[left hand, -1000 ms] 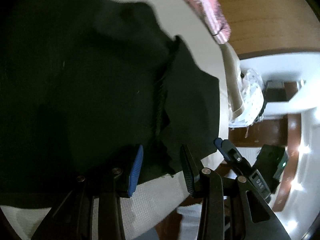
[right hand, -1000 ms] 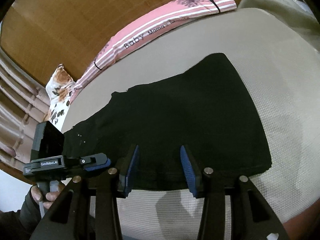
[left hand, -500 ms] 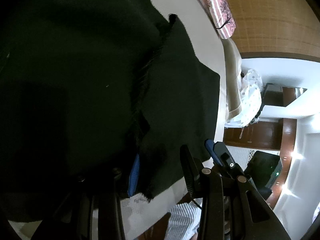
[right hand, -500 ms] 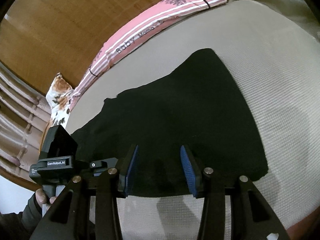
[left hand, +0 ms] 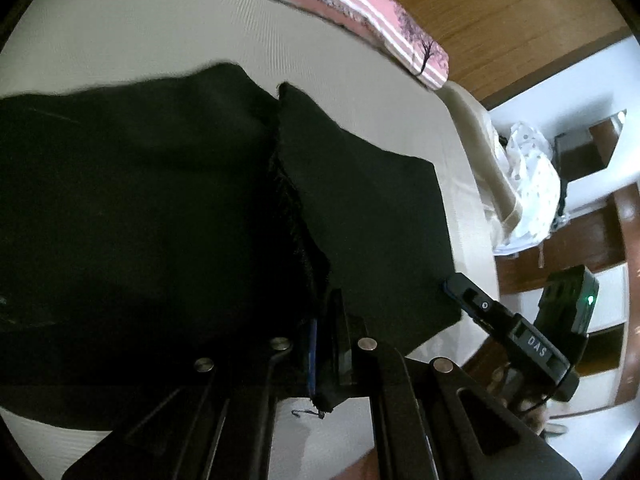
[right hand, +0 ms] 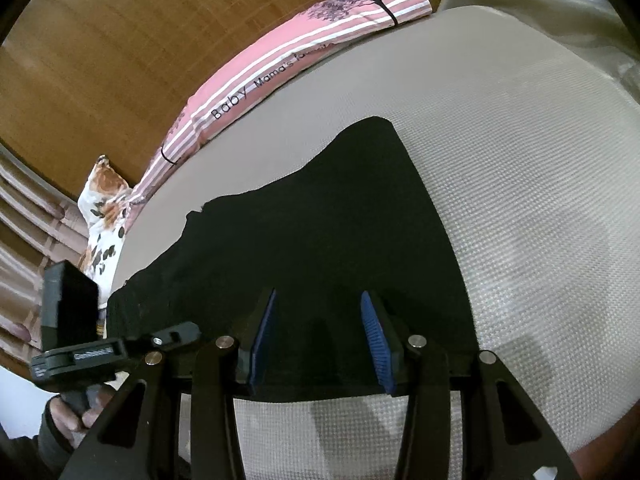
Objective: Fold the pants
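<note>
Black pants (left hand: 160,220) lie on a beige mattress (left hand: 140,32). In the left wrist view my left gripper (left hand: 324,344) is shut on the near edge of the pants, at a seam where two layers meet. In the right wrist view the pants (right hand: 320,240) spread flat. My right gripper (right hand: 320,336) is open, its blue pads either side of the near hem just above the cloth. The right gripper also shows in the left wrist view (left hand: 516,336), and the left gripper in the right wrist view (right hand: 100,352).
A pink striped pillow (right hand: 280,76) lies along the wooden headboard (right hand: 120,40). A floral pillow (right hand: 102,216) sits at the left. A beige blanket (right hand: 540,8) is bunched at the far right. Dotted white cloth (left hand: 528,184) hangs beyond the bed.
My left gripper has closed on the pants' edge and pulled back, so more mattress shows. My right gripper has moved forward over the hem, still open.
</note>
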`<state>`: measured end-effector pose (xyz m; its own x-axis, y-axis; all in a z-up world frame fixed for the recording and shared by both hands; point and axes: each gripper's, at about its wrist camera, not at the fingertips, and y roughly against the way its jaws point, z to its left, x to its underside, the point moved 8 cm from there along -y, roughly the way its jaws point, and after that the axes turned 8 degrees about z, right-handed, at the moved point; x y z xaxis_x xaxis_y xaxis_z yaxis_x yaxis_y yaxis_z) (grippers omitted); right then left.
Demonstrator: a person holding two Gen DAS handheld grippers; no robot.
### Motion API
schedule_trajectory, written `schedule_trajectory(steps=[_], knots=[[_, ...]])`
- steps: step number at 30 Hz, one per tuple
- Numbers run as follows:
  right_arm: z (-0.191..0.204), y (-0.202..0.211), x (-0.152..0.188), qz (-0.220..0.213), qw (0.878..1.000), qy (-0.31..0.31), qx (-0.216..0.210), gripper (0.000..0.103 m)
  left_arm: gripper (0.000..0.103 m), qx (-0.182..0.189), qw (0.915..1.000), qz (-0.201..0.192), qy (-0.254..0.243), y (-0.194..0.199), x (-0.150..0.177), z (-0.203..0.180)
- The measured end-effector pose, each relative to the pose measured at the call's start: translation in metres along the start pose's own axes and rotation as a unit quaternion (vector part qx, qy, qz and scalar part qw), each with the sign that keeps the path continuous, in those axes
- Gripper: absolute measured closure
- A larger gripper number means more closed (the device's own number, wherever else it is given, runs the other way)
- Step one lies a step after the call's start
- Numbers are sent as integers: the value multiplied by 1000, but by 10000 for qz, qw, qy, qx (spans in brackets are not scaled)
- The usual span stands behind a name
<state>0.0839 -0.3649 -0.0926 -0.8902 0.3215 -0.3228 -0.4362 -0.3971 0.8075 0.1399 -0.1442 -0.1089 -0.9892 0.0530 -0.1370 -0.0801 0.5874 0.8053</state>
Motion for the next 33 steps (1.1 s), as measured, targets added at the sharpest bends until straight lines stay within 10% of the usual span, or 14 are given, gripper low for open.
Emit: schedule_trajectory(steps=[33], knots=[[23,-48,17,426,9895,613,1241,59,86,-851,9952,-476,-75,36,20,65]])
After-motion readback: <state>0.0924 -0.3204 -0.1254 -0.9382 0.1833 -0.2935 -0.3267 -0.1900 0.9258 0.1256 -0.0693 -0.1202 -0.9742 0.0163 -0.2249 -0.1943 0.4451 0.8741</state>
